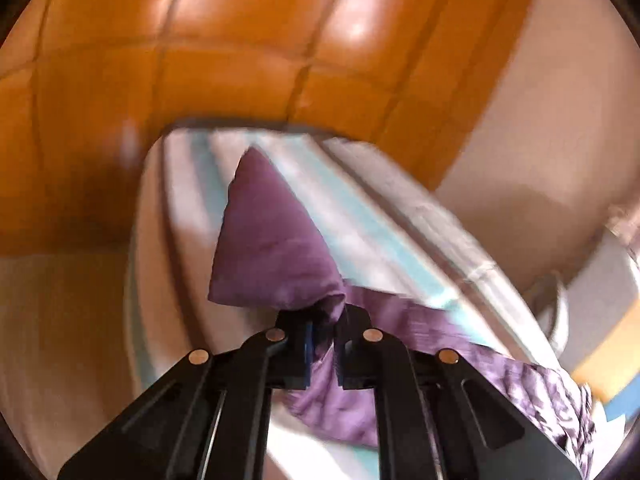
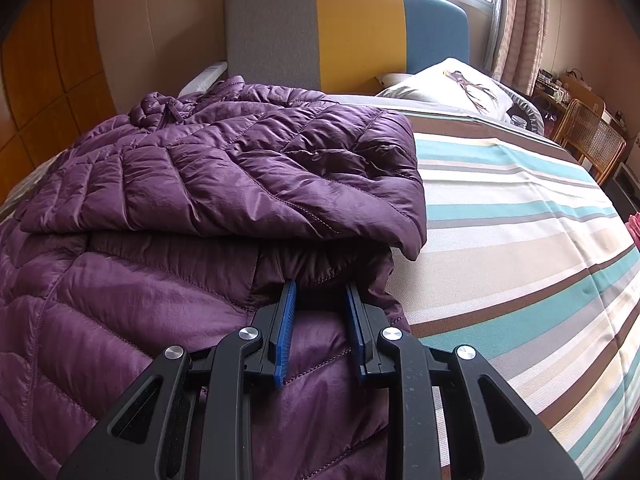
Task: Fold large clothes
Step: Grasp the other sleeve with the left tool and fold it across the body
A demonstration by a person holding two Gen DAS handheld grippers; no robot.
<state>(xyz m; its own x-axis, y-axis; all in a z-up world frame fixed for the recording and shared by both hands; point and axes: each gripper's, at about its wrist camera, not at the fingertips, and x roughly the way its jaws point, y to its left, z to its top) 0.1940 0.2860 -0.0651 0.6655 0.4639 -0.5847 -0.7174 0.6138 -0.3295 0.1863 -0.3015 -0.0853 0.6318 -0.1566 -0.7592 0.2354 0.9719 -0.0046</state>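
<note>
Left gripper (image 1: 326,320) is pinched tight on a bunch of purple down jacket (image 1: 276,248), fabric squeezed between the fingertips w/ a puffed triangular flap standing up past them. Left wrist view is motion-blurred; orange-brown panelled wardrobe (image 1: 200,40) fills the top, striped bedsheet (image 1: 360,216) runs diagonally behind the flap.

Right gripper (image 2: 320,292) has jaws parted a moderate amt, blue pads (image 2: 286,332) showing, tips poked under the overhanging folded edge of the jacket (image 2: 240,168); nothing clamped between them as far as visible.

Jacket lies on the left half of the bed in the right wrist view, upper part doubled over the lower, collar toward the grey/yellow/blue headboard (image 2: 352,36). Its right edge ends approx mid-bed; the sheet (image 2: 520,220) to the right is bare & flat out to the bed's side. Pillow (image 2: 452,84) sits near the headboard, apart from the jacket. Wicker chair (image 2: 592,140) stands beyond the bed's far right edge.

Jacket: quilted, shiny, dark purple, creased, chevron stitching on the lower panel.
</note>
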